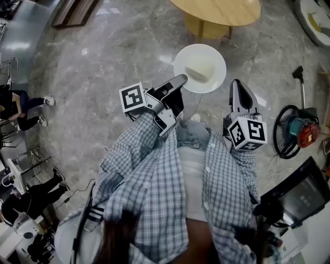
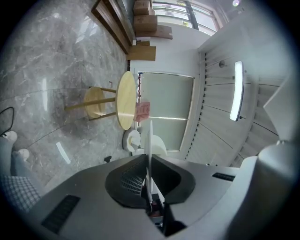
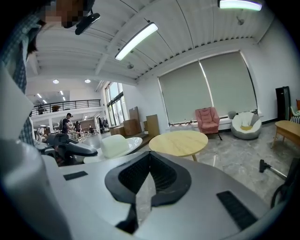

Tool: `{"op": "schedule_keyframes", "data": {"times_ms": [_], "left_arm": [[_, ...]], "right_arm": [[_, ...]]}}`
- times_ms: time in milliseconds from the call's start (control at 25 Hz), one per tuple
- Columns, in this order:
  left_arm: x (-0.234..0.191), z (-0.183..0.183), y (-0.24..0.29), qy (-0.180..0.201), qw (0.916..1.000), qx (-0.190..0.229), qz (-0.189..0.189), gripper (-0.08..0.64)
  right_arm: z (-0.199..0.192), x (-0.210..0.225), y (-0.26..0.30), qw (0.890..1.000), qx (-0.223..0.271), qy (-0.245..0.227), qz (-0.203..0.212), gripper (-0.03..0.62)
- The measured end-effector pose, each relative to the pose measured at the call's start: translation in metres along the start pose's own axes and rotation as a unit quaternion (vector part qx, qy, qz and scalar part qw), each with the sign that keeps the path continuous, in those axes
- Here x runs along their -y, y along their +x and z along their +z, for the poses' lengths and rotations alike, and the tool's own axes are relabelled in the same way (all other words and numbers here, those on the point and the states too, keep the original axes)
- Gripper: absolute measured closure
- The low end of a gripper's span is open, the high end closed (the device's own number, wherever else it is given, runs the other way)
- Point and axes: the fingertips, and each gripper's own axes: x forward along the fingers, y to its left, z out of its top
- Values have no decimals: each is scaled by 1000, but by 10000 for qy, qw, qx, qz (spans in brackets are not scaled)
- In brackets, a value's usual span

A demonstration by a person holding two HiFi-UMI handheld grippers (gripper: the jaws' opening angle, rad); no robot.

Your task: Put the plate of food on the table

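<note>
The round white plate (image 1: 203, 55) is held in the air over the grey marble floor (image 1: 103, 62), near the round pale-wood table (image 1: 221, 10) but not on it. A cream-coloured block of food (image 1: 197, 72) lies on it. The left hand-held gripper (image 1: 179, 80) clamps its rim. The right hand-held gripper (image 1: 237, 84), just beside the plate, is closed on nothing.

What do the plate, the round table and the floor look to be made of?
Plate: likely glazed ceramic or melamine; plain white, smooth, thin edge.
Table: wood or wood veneer; pale yellow-brown top with a matte look.
Floor: polished grey stone or stone-look tile; it is veined and mirrors the lights.
</note>
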Motion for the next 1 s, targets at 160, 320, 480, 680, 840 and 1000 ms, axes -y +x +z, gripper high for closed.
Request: {"op": "schedule_keyframes", "data": {"times_ms": [160, 320, 480, 680, 840, 1000], "left_arm": [[1, -2, 1, 26, 10000, 57, 5, 540], [-11, -34, 13, 78, 9999, 72, 5, 540], [-19, -57, 22, 118, 9999, 71, 14, 540], [-9, -56, 23, 122, 9999, 48, -15, 539], [-6, -57, 22, 71, 10000, 54, -7, 539], [-7, -56, 23, 39, 9999, 97, -49, 540]], "right_arm": [[-1, 4, -2, 10000, -20, 67, 40, 584], [-16, 28, -23, 10000, -12, 95, 27, 584], [-26, 46, -39, 9999, 48, 157, 37, 584], [-21, 45, -40, 9997, 34, 225, 13, 584], [-14, 43, -40, 9997, 45, 254, 27, 584], [-13, 41, -40, 9998, 57, 197, 64, 584]]}}
